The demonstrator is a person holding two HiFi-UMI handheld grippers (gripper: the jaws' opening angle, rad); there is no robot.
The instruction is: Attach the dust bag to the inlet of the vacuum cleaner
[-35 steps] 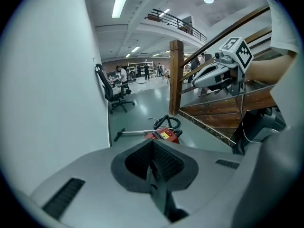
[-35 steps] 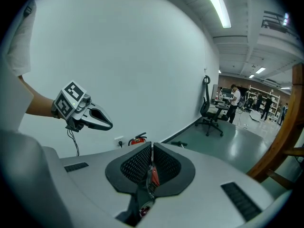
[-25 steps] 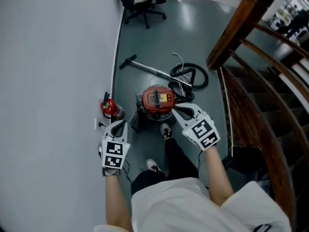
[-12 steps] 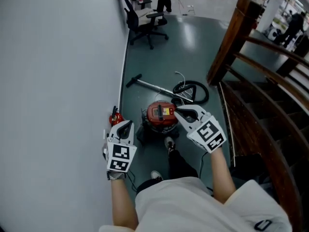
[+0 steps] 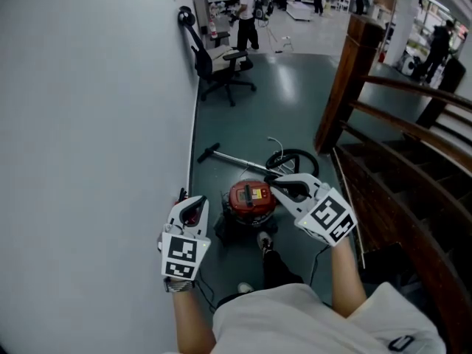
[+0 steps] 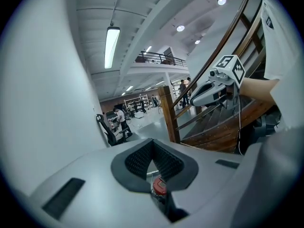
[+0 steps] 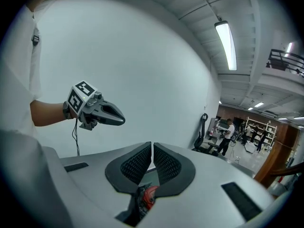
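The red canister vacuum cleaner (image 5: 251,200) stands on the grey floor far below me, its black hose (image 5: 293,159) coiled behind it and its metal wand (image 5: 230,158) lying to the left. I make out no dust bag. My left gripper (image 5: 194,206) hangs in the air left of the vacuum, shut and empty. On the other side, the right gripper (image 5: 277,182) is held up over the vacuum's right edge, shut with nothing in it. Through the left gripper's (image 6: 152,142) closed pads a bit of the vacuum (image 6: 159,185) shows, and likewise under the right gripper (image 7: 152,147).
A white wall (image 5: 88,124) runs along the left. A wooden stair railing (image 5: 346,87) and steps rise on the right. A black office chair (image 5: 221,68) stands further back by the wall, with people beyond it. My shoe (image 5: 264,240) is beside the vacuum.
Both grippers have risen, still shut and empty. The view has lifted, so the vacuum sits lower and smaller and more of the hall behind shows.
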